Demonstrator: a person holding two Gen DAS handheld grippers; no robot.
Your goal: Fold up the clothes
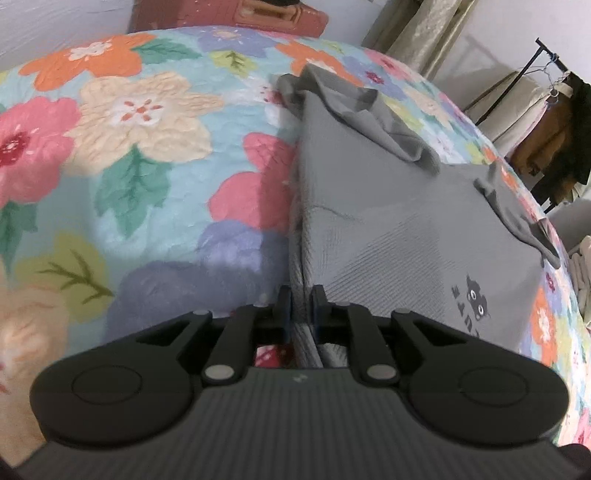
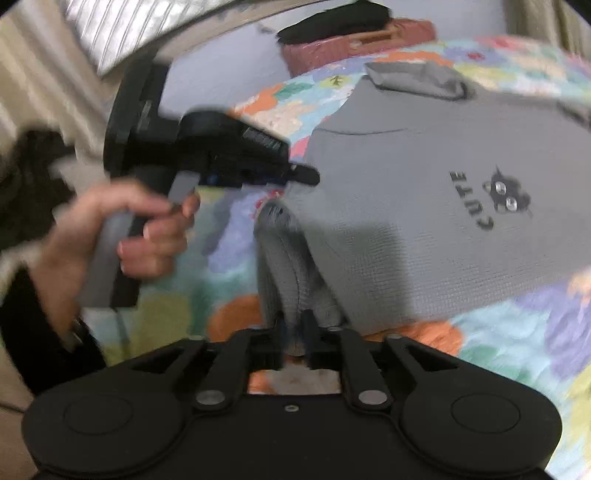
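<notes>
A grey shirt (image 1: 388, 229) (image 2: 424, 221) with a black cat print (image 2: 506, 192) lies flat on a floral bedspread (image 1: 129, 147). Its far sleeve (image 1: 369, 114) is folded in over the body. My left gripper (image 1: 301, 306) is shut on the shirt's left edge, and fabric fills the narrow gap between its fingers. In the right wrist view that left gripper (image 2: 306, 175), held by a hand (image 2: 122, 236), has its tip at the same edge. My right gripper (image 2: 293, 326) is shut on a raised fold of the shirt's near corner (image 2: 288, 258). That view is blurred.
A red-brown case (image 1: 258, 18) (image 2: 354, 44) stands beyond the bed's far edge. Curtains (image 1: 417, 33) hang at the back. A clothes rack (image 1: 554, 110) with hanging garments is at the right. The bedspread (image 2: 517, 332) stretches out left of and in front of the shirt.
</notes>
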